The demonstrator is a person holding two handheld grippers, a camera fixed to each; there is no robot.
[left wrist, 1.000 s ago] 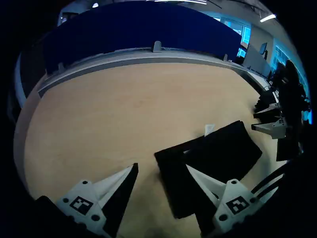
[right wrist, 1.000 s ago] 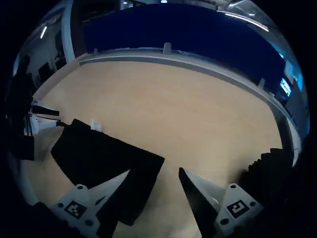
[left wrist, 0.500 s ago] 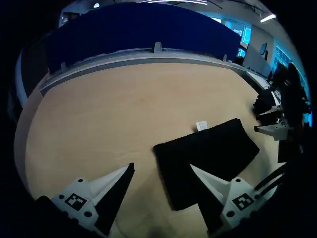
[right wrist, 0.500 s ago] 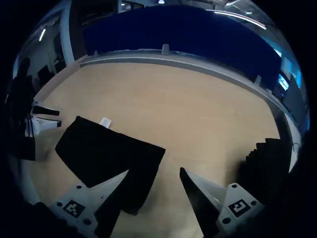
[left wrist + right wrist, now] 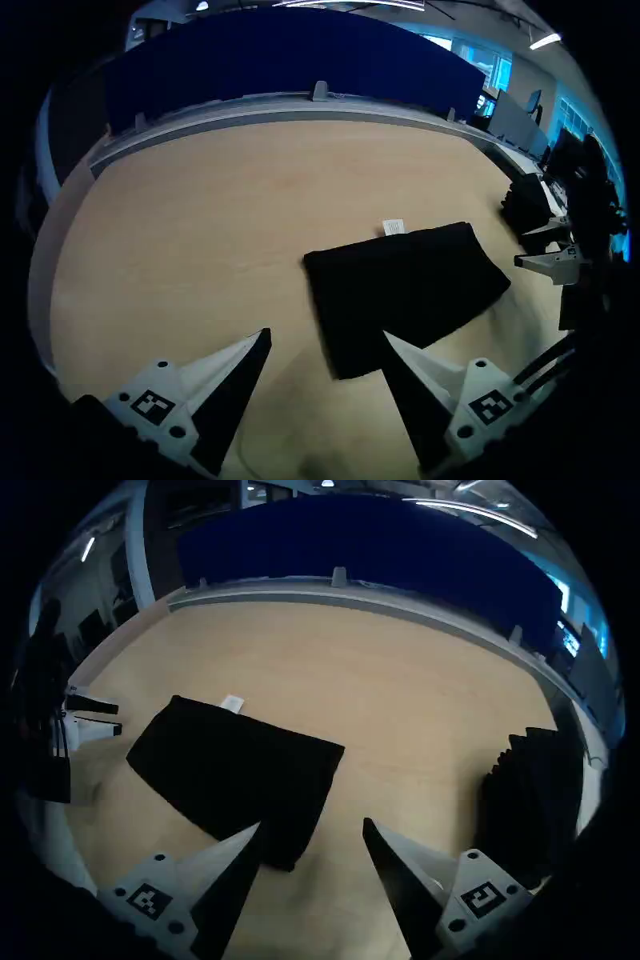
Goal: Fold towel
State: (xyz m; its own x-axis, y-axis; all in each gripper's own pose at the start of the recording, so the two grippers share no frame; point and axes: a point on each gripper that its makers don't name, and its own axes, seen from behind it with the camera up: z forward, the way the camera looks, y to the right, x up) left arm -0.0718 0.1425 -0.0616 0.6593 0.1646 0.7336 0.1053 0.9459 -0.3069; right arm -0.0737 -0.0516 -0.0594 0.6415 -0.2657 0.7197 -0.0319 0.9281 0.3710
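The towel (image 5: 400, 292) is seen as matt black cloth. The table (image 5: 200, 216) beneath the towel is finished in smooth, pale wood. The left gripper (image 5: 325, 334) beside the towel is moulded in matt white plastic.

— Where does the towel (image 5: 236, 776) lie?
— Flat on the pale counter (image 5: 384, 688), folded into a dark rectangle, with a small white tag (image 5: 233, 702) at its far edge.
— And the right gripper (image 5: 312, 824)?
— Its fingers stand spread with nothing between them, and the towel's near corner is by one fingertip.
— What else?
— The left gripper (image 5: 108, 718) is off the towel's left end. A dark ribbed stack (image 5: 532, 792) sits at the right, and a blue partition (image 5: 360, 544) lines the counter's far side.
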